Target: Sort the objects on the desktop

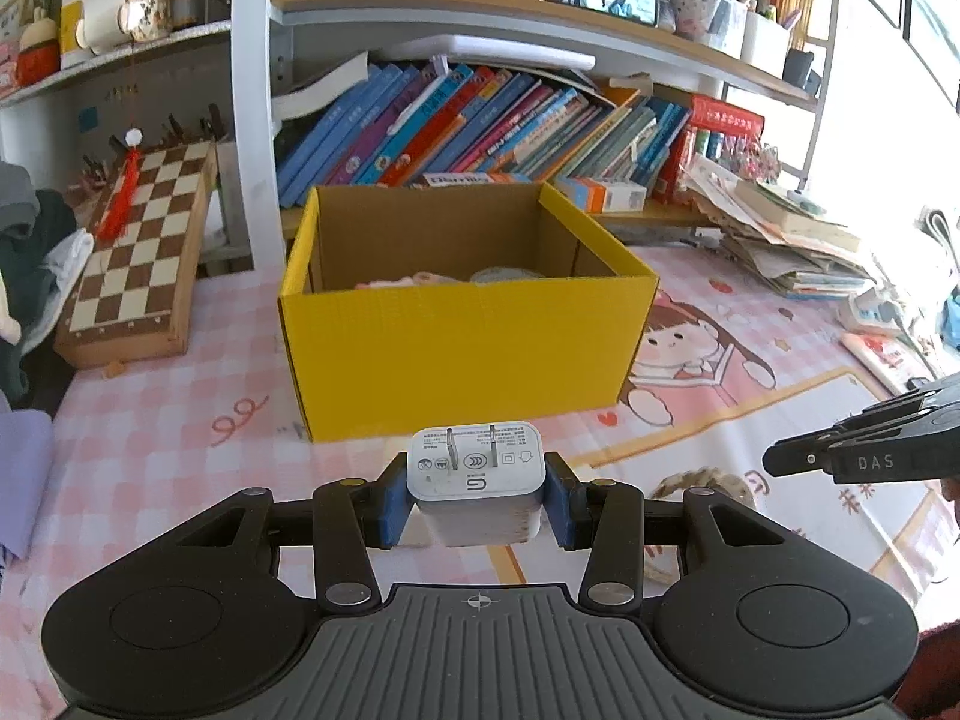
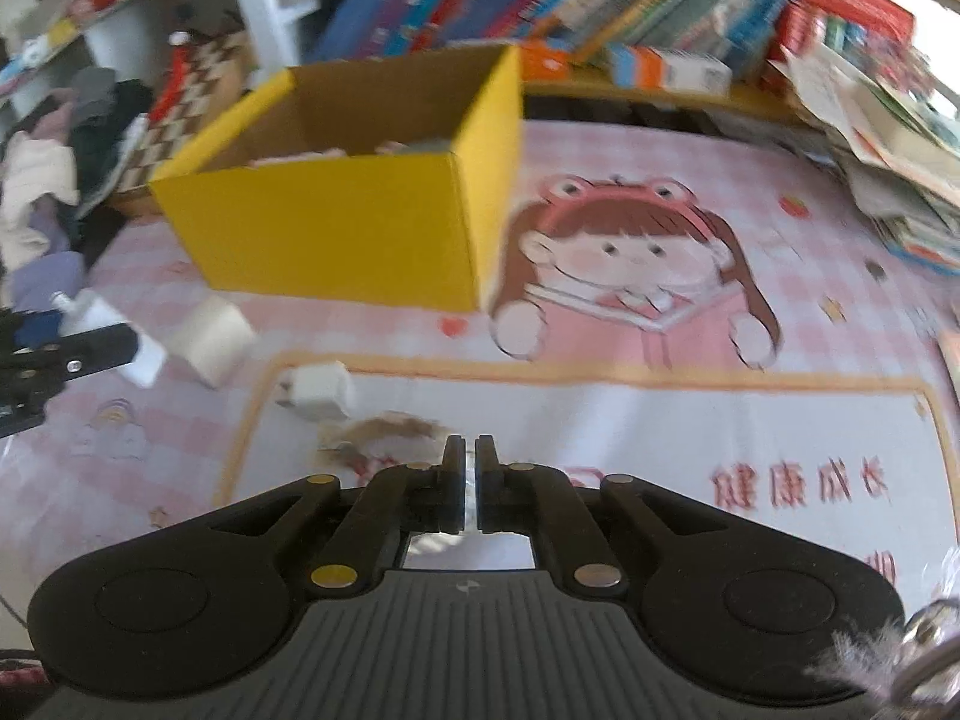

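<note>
Left tool (image 1: 477,495): blue pads clamped on both sides of a white plug-in charger (image 1: 476,480), prongs facing away from the camera toward the yellow cardboard box (image 1: 462,348). The charger is held above the bench (image 1: 180,420), just in front of the box's near wall. In the right wrist view, blurred, the same charger (image 2: 210,339) appears at the left edge in the left tool, near the box's front corner.

Right tool (image 2: 470,483): jaws nearly together with a thin slit of light between them, nothing gripped. It points down at the pink cartoon mat (image 2: 600,408) covering the bench.

A small white cube-shaped object (image 2: 321,390) lies on the mat, ahead-left of the right tool; a brownish braided item (image 2: 384,429) lies just beside it, too blurred to identify.

The box stands open-topped, with pale items (image 1: 420,281) visible low inside. A folded chessboard (image 1: 144,246) leans to its left, and slanted books (image 1: 480,120) fill the shelf behind.
</note>
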Motion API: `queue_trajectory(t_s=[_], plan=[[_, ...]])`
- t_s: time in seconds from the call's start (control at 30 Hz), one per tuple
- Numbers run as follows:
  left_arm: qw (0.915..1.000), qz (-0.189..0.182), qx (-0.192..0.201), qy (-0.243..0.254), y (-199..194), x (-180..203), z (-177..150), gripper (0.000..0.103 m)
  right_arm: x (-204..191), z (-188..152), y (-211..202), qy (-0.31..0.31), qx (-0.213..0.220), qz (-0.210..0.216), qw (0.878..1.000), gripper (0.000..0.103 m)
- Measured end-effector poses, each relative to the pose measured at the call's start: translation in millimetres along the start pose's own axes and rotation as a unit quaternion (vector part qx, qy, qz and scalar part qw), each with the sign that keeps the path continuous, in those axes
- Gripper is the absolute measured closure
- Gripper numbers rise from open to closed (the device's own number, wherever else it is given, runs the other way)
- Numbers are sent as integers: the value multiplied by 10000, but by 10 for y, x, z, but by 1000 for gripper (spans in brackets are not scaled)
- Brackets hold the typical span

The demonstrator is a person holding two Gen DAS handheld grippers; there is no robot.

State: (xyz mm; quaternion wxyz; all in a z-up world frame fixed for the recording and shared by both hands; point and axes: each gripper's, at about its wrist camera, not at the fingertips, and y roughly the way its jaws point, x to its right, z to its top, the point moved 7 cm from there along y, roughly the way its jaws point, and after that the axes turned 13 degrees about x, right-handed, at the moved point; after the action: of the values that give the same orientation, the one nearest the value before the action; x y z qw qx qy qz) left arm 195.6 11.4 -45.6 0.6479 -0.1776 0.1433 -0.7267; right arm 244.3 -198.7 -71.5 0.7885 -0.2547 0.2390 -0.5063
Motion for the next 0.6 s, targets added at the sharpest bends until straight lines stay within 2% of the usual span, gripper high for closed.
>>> queue_trajectory(t_s=[0.07, 0.27, 0.53, 0.6], plan=[[10000, -8, -32, 2, 12, 12, -20, 60, 30, -52, 18, 16, -107, -9, 9999, 71], [10000, 31, -73, 7, 18, 29, -46, 60, -92, -101, 88, -115, -234, 186, 9995, 62], [9998, 97, -144, 32, -4, 48, -80, 60, -184, -147, 316, -347, -437, 233, 9982, 67], [9998, 121, -157, 30, -7, 40, -84, 60, -190, -169, 378, -379, -511, 228, 9977, 70]])
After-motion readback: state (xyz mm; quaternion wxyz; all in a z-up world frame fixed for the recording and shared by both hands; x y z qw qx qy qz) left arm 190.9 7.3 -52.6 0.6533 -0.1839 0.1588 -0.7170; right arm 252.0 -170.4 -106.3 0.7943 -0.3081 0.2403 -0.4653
